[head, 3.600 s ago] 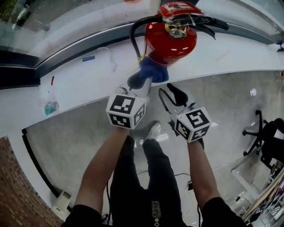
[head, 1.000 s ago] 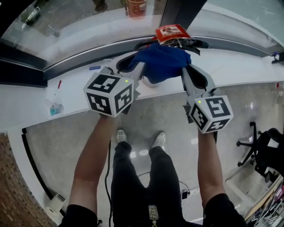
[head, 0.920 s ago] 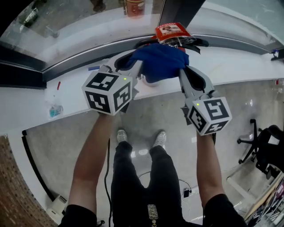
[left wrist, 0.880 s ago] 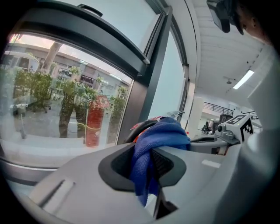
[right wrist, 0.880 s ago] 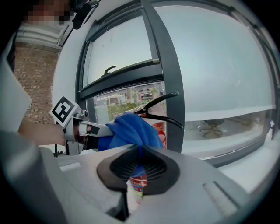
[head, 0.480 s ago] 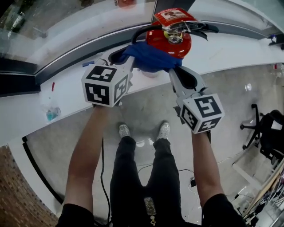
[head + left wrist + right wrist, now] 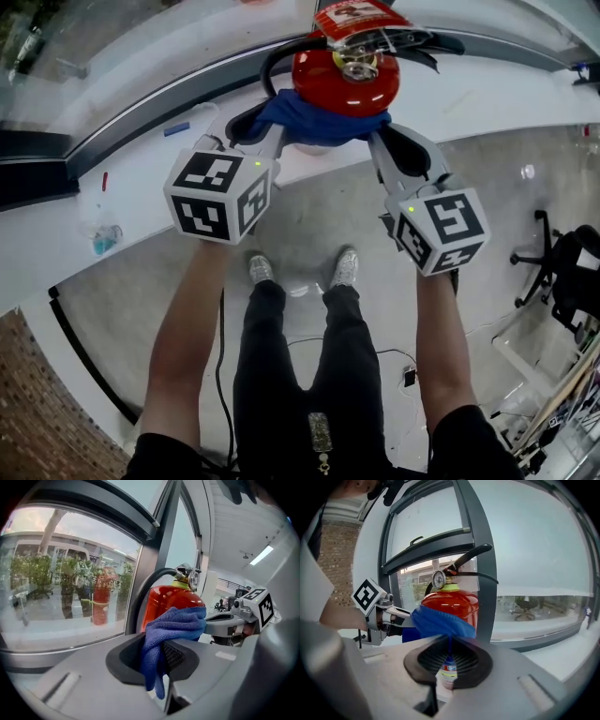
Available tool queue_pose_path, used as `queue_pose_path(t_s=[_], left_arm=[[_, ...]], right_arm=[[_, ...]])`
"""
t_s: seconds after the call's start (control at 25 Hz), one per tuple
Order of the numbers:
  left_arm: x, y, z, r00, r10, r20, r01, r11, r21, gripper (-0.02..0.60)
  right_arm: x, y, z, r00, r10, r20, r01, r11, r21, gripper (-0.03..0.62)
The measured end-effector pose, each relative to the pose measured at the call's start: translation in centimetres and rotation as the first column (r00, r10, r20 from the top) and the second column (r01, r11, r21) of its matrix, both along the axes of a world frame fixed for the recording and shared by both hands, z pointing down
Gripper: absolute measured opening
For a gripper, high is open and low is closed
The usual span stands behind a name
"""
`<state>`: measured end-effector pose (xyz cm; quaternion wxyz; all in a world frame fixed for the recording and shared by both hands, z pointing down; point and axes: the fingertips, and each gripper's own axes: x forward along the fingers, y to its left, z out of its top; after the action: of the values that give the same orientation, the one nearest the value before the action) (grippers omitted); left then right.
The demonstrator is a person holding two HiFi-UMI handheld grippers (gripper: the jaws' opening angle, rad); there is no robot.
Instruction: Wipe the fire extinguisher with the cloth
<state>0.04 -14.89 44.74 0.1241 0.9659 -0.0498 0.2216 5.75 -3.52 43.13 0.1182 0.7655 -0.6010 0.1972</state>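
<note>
Two hand-held grippers work here. The left hand-held gripper (image 7: 159, 656) is clamped on a bunched end of the cloth (image 7: 314, 122), and its jaws have just been closing on that fold. The right hand-held gripper (image 7: 449, 660) has its jaws nearly together, pinching a thin edge of the other end. There is one cloth, blue, stretched between them and pressed against the near side of the one fire extinguisher (image 7: 347, 80). The extinguisher stands upright on the white counter (image 7: 141, 187) beside the window (image 7: 70, 583). It has a glossy red body, one black hose (image 7: 140, 592), one round gauge (image 7: 438, 579), a black lever (image 7: 471, 555) and a red-and-white tag (image 7: 352, 14) on top.
</note>
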Motion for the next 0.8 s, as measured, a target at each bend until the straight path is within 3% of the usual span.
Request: queue_pose_path(t_s=[0.44,0.8], left_arm=[[-0.4,4.5,1.7,0.994,-0.086,0.062,0.089,0.994,-0.056,0.055],[0.7,7.8,3.3,0.991,-0.102,0.087,0.111,0.987,-0.114,0.055]], right_arm=[[4.0,-0.1,1.5,0.990,-0.140,-0.021,0.138,0.988,-0.073,0.020],[6.7,-1.2,3.1,0.980,-0.201,0.010,0.201,0.974,-0.101,0.020]])
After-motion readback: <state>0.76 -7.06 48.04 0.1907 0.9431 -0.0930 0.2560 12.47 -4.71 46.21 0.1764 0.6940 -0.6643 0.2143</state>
